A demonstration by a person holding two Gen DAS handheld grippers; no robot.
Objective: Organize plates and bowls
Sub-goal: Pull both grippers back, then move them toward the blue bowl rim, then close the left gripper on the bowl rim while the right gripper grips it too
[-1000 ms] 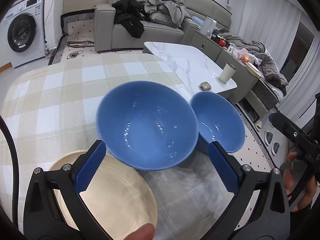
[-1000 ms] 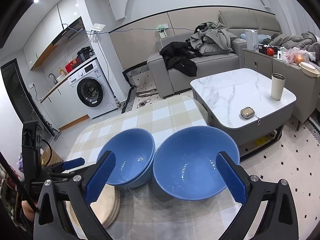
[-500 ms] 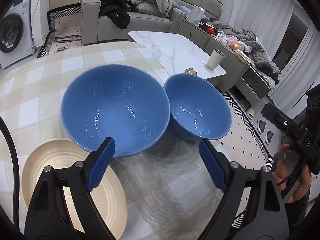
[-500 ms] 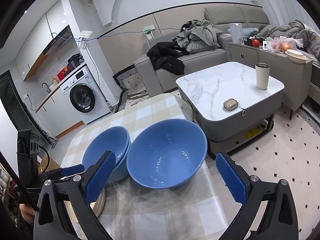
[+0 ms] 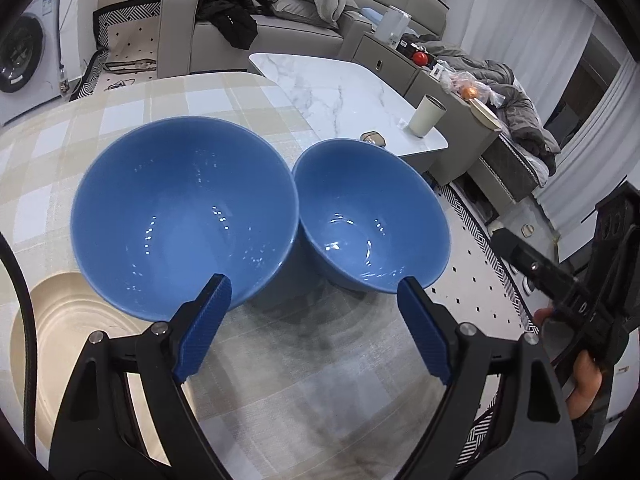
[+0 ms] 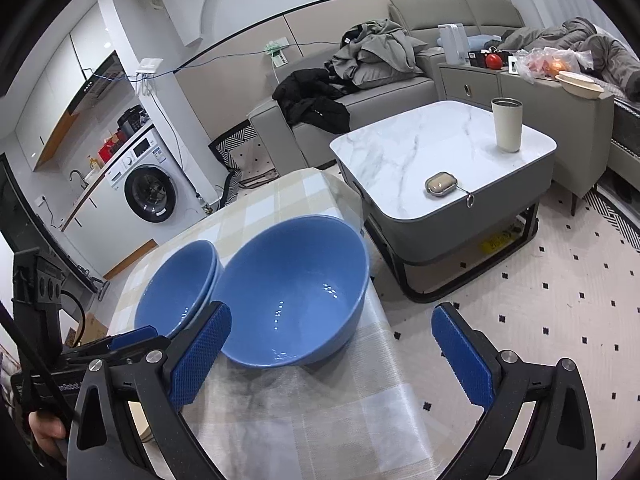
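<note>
Bowls sit further from both cameras than a second ago: in the left wrist view the two blue ones have slid up and away from the fingers, and the cream plate (image 5: 60,344), which filled the lower left corner before, now shows only as a strip past the left finger. The left gripper (image 5: 308,320) has narrowed since then; its fingers stand apart over bare checked cloth, gripping nothing, with the tip of one finger overlapping the near rim of the stacked bowls (image 5: 184,216). In the right wrist view the single bowl (image 6: 296,292) looked wedged between the blue pads a second ago; now it lies beyond them, and the right gripper (image 6: 332,344) is spread wide with nothing between its fingers.

The stacked bowls are two nested glossy blue ones, their double rim plain in the right wrist view. The single bowl stands just beside them on the right, rims touching or nearly so, close to the corner of the surface (image 5: 320,380). Both are empty, with small light glints inside. The plate is pale cream with faint rings and lies partly under the near left edge of the stacked bowls. A hand (image 5: 580,376) grips the right tool's handle at the edge of the left wrist view.
</note>
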